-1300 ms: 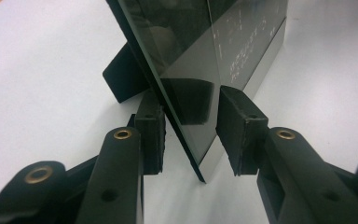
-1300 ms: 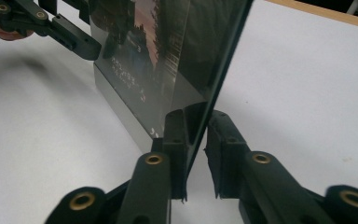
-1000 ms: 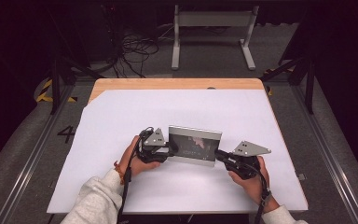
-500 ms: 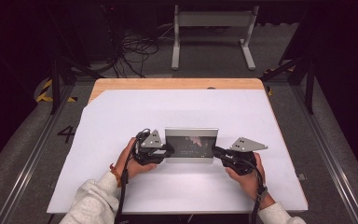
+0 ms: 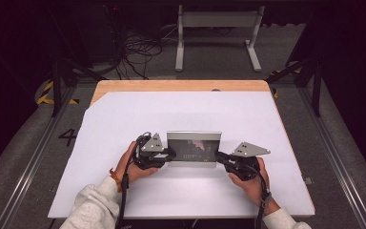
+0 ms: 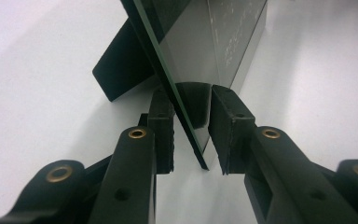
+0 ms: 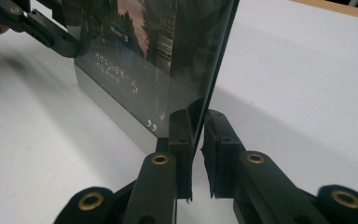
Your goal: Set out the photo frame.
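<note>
Both pairs of jaws straddle the side edges of one glass picture frame (image 5: pixel 193 147). The left gripper (image 6: pixel 192 135) has its jaws set on either side of the pane with a gap showing beside the glass; the right gripper (image 7: pixel 195 156) stands the same way, one jaw against the front face, the other just off the back. The frame stands near the front middle of the white sheet (image 5: pixel 219 112). Its dark print carries pale writing too small to read, except a "3" and closing quotation marks near the frame's lower corner. One black prop leg (image 6: pixel 121 65) juts behind it. The sheet covers a wooden table (image 5: pixel 181 85). Beyond the table lie grey floor, tangled cables (image 5: pixel 136 50) and a white stand (image 5: pixel 218 26). A "4" (image 5: pixel 67 137) marks the floor left of the table.
</note>
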`<act>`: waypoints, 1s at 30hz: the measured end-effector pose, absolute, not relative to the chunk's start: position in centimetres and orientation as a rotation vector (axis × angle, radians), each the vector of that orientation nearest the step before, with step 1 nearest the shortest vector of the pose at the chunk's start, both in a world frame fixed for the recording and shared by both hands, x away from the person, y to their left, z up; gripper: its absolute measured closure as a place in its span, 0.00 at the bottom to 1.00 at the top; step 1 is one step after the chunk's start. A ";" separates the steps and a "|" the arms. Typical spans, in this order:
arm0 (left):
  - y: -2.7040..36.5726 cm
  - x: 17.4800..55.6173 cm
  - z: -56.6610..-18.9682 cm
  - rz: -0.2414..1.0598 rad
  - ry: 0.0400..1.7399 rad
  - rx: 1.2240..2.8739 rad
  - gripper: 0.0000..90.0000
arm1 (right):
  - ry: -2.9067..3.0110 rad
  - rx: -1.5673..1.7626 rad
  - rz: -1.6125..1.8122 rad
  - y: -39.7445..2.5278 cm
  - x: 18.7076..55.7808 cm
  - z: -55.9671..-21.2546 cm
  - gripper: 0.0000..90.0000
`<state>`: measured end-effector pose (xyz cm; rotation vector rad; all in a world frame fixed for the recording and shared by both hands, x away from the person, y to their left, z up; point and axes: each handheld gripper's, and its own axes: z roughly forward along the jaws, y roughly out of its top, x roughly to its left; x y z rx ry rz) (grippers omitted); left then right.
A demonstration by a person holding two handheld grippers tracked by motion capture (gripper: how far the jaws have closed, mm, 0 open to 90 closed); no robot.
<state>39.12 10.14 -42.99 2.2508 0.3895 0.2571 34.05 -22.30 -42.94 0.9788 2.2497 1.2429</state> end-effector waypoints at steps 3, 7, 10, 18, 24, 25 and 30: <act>10.2 39.0 -43.0 0.263 0.390 2.255 0.79 | 2.253 0.979 1.243 -22.3 34.0 -42.9 0.91; 10.4 38.9 -43.3 0.265 0.398 2.262 0.80 | 2.255 0.971 1.235 -22.1 33.9 -43.0 0.91; 10.4 38.8 -43.3 0.267 0.402 2.261 0.80 | 2.258 0.961 1.224 -22.1 33.9 -43.0 0.91; 10.3 38.6 -43.4 0.297 0.415 2.260 0.79 | 2.262 0.923 1.192 -22.0 33.7 -43.0 0.91; 10.5 38.0 -43.6 0.321 0.444 2.243 0.79 | 2.261 0.869 1.167 -22.2 33.4 -42.8 0.91; 10.6 38.0 -43.6 0.322 0.448 2.243 0.79 | 2.258 0.860 1.166 -22.3 33.4 -42.7 0.91; 10.9 37.7 -43.5 0.335 0.443 2.234 0.78 | 2.243 0.854 1.159 -22.5 33.2 -42.4 0.87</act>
